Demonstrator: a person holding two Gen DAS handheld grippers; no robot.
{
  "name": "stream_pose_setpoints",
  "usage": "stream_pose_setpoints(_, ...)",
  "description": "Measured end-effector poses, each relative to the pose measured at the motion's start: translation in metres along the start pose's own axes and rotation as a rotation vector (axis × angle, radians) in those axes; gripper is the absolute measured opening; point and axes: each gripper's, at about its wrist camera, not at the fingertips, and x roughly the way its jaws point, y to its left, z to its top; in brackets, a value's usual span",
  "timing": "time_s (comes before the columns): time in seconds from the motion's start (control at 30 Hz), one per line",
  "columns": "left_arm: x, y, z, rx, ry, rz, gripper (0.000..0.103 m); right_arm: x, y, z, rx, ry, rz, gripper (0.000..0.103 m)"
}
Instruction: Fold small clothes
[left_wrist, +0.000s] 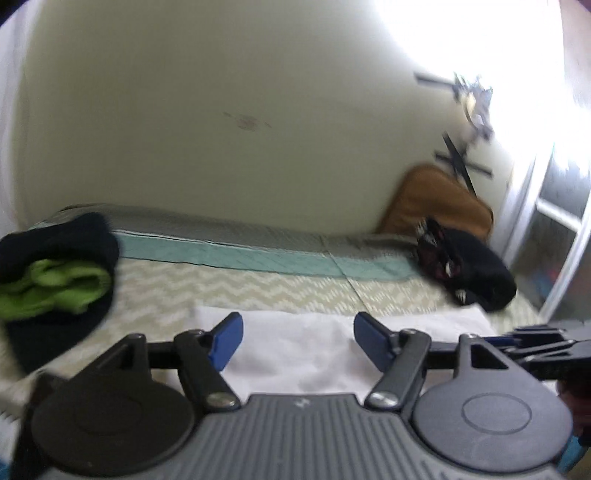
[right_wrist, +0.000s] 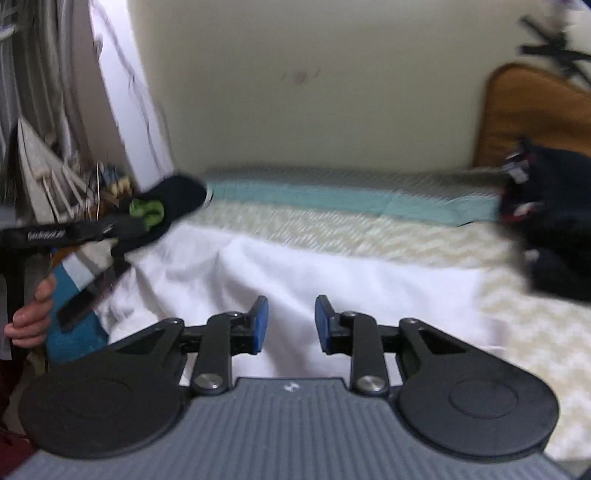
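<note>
While both grippers, left (left_wrist: 298, 341) and right (right_wrist: 291, 325), gape empty over the white cloth (right_wrist: 295, 273) at the bed's (right_wrist: 517, 332) near edge, lower level. Pinch one layer each.

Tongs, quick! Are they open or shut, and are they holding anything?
Left tongs: open, holding nothing, above the white cloth.
Right tongs: open, holding nothing, above the same cloth.

A home bedroom. A bed with a cream chevron-patterned quilt banded in teal (left_wrist: 258, 284) fills the middle of both views, pushed against a plain cream wall (left_wrist: 221, 110). A mustard-brown pillow (right_wrist: 535, 114) leans at the upper right, and dark heaped clothes (left_wrist: 465, 269) lie beside it.
</note>
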Motion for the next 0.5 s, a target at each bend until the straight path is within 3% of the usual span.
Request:
stream_pose_setpoints(0.03,0.012,-0.003,-0.007,0.025,0.021,0.028,0.071,0.005,0.003,-0.005,-0.035,0.013,-0.032,0.030)
stream_pose_setpoints(0.1,0.037,-0.005,-0.019,0.047,0.118,0.090,0.071,0.014,-0.008,-0.019,-0.088,0.046,-0.181,0.023)
stream_pose_setpoints(0.13,0.047,-0.003,-0.026,0.057,0.166,0.107,0.071,0.009,-0.026,-0.028,-0.038,0.041,-0.178,0.003)
stream_pose_setpoints(0.17,0.053,-0.001,-0.035,0.061,0.201,0.122,0.071,-0.001,-0.043,-0.033,0.040,0.030,-0.140,0.000)
stream_pose_setpoints(0.23,0.048,-0.003,-0.049,0.108,0.159,0.131,0.076,-0.021,-0.072,-0.042,0.228,0.018,-0.065,0.000)
stream_pose_setpoints(0.3,0.041,-0.003,-0.052,0.115,0.156,0.138,0.079,-0.041,-0.074,-0.053,0.219,-0.010,-0.104,0.000)
stream_pose_setpoints(0.4,0.036,0.002,-0.046,0.080,0.168,0.128,0.079,-0.063,-0.076,-0.065,0.280,-0.027,-0.085,0.001)
stream_pose_setpoints(0.5,0.017,0.008,-0.039,0.022,0.132,0.098,0.077,-0.088,-0.083,-0.069,0.393,-0.096,-0.088,0.026)
